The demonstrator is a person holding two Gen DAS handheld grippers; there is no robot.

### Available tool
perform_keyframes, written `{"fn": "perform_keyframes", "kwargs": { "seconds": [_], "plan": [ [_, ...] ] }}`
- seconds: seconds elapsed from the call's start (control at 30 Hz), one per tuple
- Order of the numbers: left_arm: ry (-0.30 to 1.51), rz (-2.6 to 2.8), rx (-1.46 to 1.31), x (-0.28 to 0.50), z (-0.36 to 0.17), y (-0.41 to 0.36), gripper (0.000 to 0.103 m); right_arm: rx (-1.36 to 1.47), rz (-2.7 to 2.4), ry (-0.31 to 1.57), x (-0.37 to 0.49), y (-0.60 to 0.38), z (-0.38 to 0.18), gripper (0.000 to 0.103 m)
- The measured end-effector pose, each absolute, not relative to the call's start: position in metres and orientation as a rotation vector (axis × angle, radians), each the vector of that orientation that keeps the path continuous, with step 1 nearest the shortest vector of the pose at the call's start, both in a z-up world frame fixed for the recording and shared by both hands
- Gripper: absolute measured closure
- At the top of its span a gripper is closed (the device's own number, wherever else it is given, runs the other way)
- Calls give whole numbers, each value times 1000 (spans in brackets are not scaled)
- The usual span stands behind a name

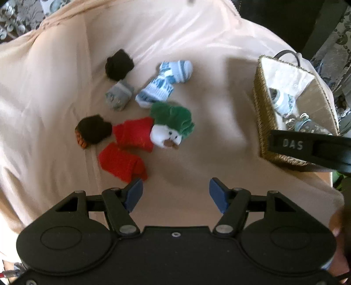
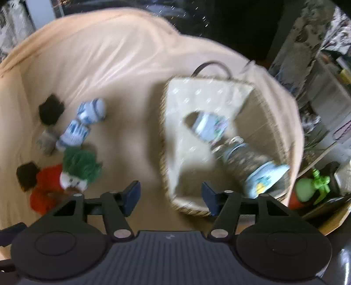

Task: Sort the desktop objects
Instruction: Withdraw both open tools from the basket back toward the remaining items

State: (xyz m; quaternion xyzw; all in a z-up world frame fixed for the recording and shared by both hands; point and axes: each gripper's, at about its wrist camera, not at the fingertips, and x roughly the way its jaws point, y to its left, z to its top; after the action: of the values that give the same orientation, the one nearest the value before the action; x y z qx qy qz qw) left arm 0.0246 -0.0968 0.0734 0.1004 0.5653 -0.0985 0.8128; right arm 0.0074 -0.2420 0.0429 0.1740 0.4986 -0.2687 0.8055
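Note:
Several rolled socks lie on a beige cloth (image 1: 197,39): a red pair (image 1: 122,151), a green and white one (image 1: 173,125), blue and white ones (image 1: 166,83), a grey one (image 1: 118,95), and two dark ones (image 1: 118,64). A wicker basket (image 1: 263,114) at the right holds several light blue socks (image 2: 210,128). My left gripper (image 1: 175,193) is open and empty, just near the red pair. My right gripper (image 2: 170,196) is open and empty, above the basket's near left rim (image 2: 166,166). The right wrist view is blurred.
The basket has a dark handle (image 2: 210,65) at its far side. The other gripper's black body (image 1: 307,149) reaches in front of the basket. A green toy (image 2: 311,186) and clutter sit beyond the table's right edge. Patterned carpet (image 1: 13,19) shows at the far left.

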Motion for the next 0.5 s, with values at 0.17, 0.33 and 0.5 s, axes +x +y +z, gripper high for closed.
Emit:
{"fn": "perform_keyframes", "kwargs": {
  "seconds": [0.17,0.33,0.5],
  "plan": [
    [1228,-191,204,22,67,-88,40,382,-542,1099,11,-238,30,35],
    [1248,-174,213,24,58,-83,39,430,-499,1095,10,-245,27,27],
    [1277,-151,208,28,49,-77,39,444,-457,1118,14,-245,21,23]
  ]
}}
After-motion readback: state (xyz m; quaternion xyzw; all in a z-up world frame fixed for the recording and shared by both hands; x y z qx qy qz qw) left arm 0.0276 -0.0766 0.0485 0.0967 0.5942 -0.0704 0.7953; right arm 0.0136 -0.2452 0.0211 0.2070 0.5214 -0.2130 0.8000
